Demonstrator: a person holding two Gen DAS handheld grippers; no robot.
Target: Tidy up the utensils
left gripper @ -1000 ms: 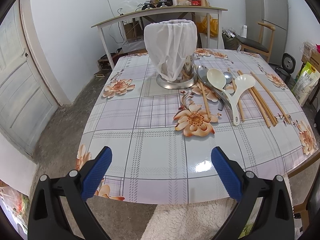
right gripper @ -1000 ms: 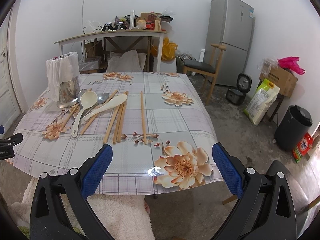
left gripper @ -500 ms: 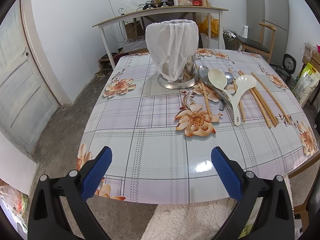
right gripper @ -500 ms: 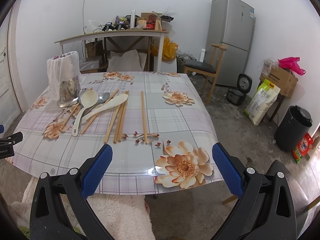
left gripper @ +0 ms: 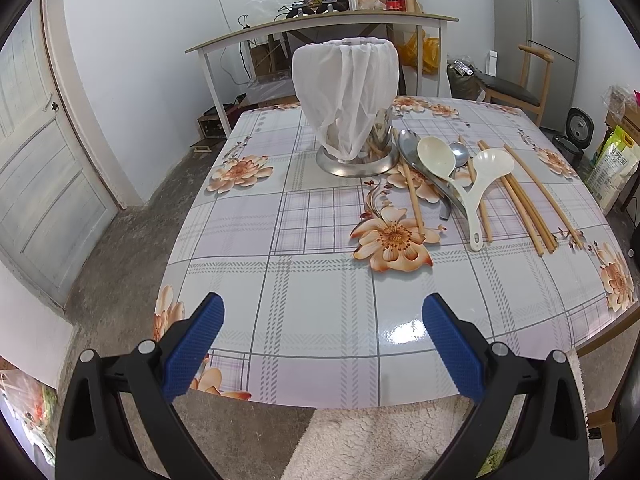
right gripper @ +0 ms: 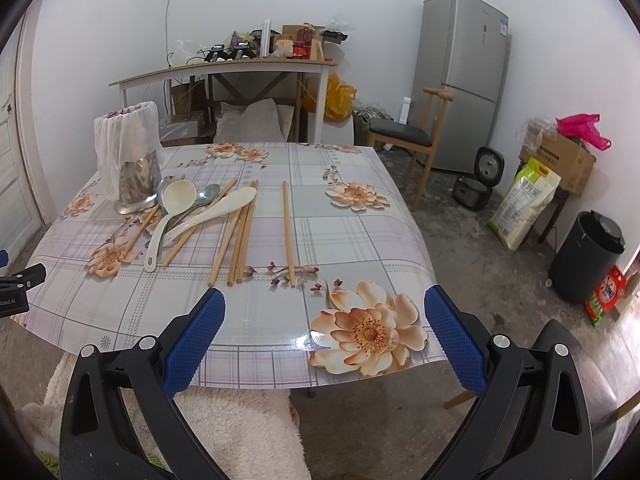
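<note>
Floral tabletop (left gripper: 320, 320) in plain room. Metal holder (left gripper: 352, 152) with white cloth stands at far left; spoons (right gripper: 176, 208) and chopsticks (right gripper: 240, 236) lie loose beside it. My left tongs (left gripper: 322, 344) and right tongs (right gripper: 324, 340) both spread apart, empty, at near edge. Nothing sorted yet, I judge. Next: reach forward, pick one utensil.
</note>
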